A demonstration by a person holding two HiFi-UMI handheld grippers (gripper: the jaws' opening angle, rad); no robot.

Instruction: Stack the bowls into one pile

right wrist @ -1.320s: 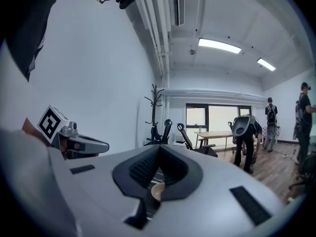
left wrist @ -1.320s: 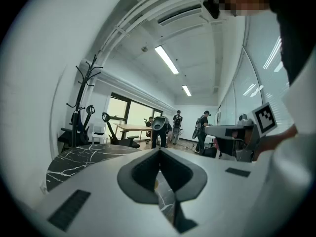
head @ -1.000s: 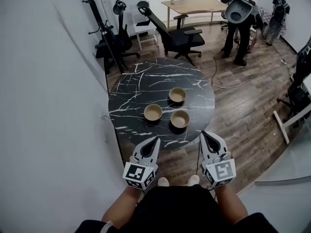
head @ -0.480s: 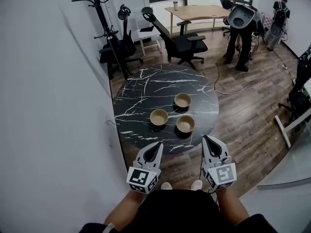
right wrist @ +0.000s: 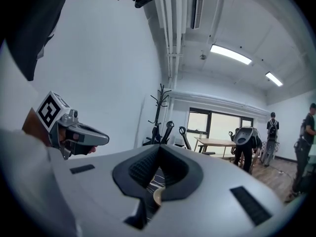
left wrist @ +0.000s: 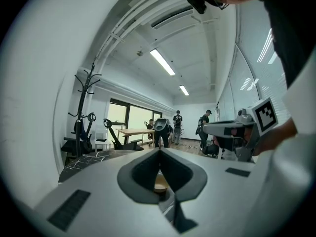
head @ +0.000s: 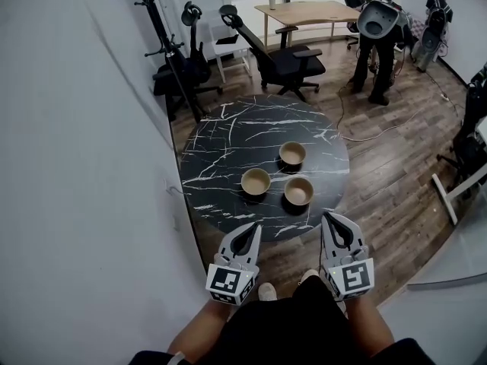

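Bowls [head: 256, 181] [head: 292, 153] [head: 299, 191]: counted three, all upright on the bench [head: 224, 139], mouths facing up. Round in plan, so recorded no long axis; low and shallow, with gently flared walls. Noted tan to beige interiors, matt, with rims a shade darker outside; could not settle the material. Found none nested. Placed one toward the bench's middle and two nearer its front edge, making a loose triangle, close together yet apart.

Bench: circular top, black and glossy, crossed by white marble-like veins. Saw wood-plank floor [head: 396, 173] around it and a plain pale wall [head: 84, 166] just beside it at the head view's left.

Left tool [head: 251, 233]: pale grey moulded shell, dark ribbed pads. Found the jaws pressed together with nothing between them. Held short of the bench's front edge, aimed about level toward the bowls. Glimpsed a tan bowl rim low through the hollow behind the closed tips in the left gripper view.

Right tool [head: 332, 223]: same build, jaws likewise together and empty, alongside the left tool, also short of the front edge.
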